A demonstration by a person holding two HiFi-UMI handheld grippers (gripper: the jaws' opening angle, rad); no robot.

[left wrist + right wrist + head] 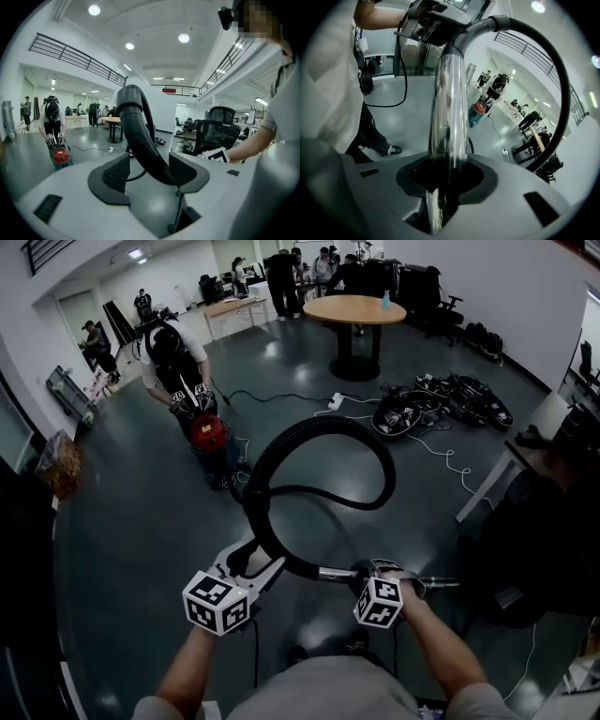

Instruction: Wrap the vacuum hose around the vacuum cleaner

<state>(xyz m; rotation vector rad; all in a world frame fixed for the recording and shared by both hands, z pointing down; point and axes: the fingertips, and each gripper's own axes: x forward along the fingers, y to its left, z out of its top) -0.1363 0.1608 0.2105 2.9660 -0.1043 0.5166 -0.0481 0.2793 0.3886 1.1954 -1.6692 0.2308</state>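
right gripper (440,177) clamps wand (449,103); left gripper (146,172) seemingly loose around hose (133,123).

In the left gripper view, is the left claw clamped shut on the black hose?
No, the left claw stands open: the black hose passes through it with a clear gap on one side.

The hose (281,442) is arching in a wide loop straight ahead of you, barring the middle. Bare floor (131,521) is lying open to its left. Beyond, a person (169,352) is bending over the red vacuum cleaner (208,434). White cables (441,457), black gear (450,399) and a desk (539,423) are crowding your right.
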